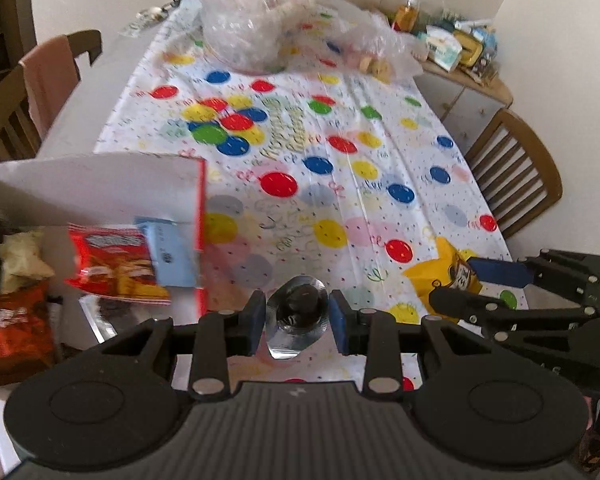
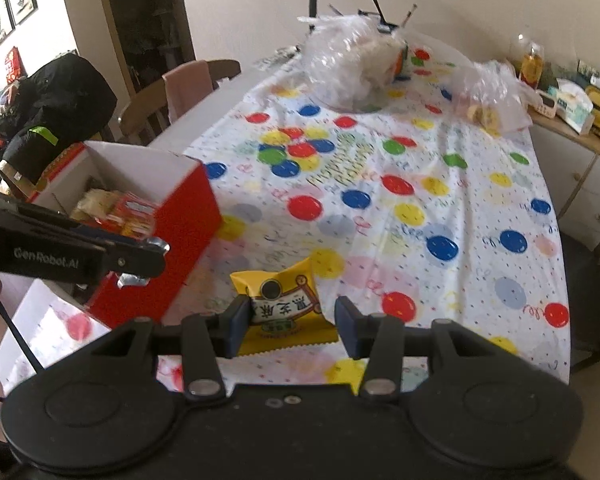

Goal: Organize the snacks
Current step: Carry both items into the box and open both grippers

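- The table [image 2: 204, 128] fills both wrist views, draped in a white tablecloth [image 1: 340, 200] printed with coloured balloons; wooden chairs [image 1: 516, 164] stand at its sides.
- A red-sided cardboard box [image 2: 188, 216], white inside, sits at about nine o'clock on the cloth. It holds snack packets: a red bag [image 1: 116, 264], a pale blue packet [image 1: 172, 252], an orange bag [image 1: 20, 328] and a pale one [image 1: 20, 256].
- Two crumpled clear plastic bags [image 1: 244, 28] lie at twelve o'clock, at the far end of the table, with food inside them.
- A side cabinet [image 1: 472, 92] at two o'clock carries boxes and a bottle, too blurred to name.
- The left gripper [image 1: 298, 320] is clamped on a clear-wrapped dark snack [image 1: 298, 312], its blue pads pressing both sides, just right of the box.
- The right gripper [image 2: 290, 322] holds a yellow snack packet [image 2: 284, 304] at six o'clock in its own view; its left pad touches the wrapper, its right pad stands beside the packet's edge, and full contact there is unclear. Judged by the hold, it is closed on the packet.
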The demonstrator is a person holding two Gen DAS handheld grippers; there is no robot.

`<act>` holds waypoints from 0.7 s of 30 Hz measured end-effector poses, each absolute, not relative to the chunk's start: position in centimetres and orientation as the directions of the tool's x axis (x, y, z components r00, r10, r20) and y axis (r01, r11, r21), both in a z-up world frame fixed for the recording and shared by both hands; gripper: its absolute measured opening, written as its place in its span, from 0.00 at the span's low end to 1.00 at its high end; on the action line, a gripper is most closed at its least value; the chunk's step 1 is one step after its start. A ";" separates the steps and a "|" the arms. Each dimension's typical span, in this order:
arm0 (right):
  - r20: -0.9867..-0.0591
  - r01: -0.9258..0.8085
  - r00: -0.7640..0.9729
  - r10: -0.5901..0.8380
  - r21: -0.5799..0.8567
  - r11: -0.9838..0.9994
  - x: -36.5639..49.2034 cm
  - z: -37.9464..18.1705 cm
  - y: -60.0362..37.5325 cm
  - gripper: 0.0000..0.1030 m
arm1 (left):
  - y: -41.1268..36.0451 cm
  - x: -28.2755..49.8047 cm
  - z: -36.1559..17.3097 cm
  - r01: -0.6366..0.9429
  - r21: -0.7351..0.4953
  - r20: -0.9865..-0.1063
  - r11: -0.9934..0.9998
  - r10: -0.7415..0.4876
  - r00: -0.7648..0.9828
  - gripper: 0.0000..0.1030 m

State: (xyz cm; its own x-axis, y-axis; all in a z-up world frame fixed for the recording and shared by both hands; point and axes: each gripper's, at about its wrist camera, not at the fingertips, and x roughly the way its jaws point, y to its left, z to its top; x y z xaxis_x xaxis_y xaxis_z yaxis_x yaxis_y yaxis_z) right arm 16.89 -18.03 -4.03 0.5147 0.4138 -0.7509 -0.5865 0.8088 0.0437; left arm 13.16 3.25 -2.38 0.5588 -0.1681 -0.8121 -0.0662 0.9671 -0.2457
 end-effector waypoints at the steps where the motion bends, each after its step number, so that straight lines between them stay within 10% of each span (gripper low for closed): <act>1: -0.747 -0.587 0.518 0.416 0.043 0.808 16.5 -3.7 -17.5 0.44 | 3.8 12.9 -2.0 -0.067 -0.246 -0.810 0.967 -0.167 0.562 0.32; 21: -0.718 -0.629 0.517 0.467 0.052 0.776 12.4 -2.5 -5.0 0.44 | 16.5 8.3 -0.8 -0.135 -0.235 -0.799 0.963 -0.112 0.591 0.32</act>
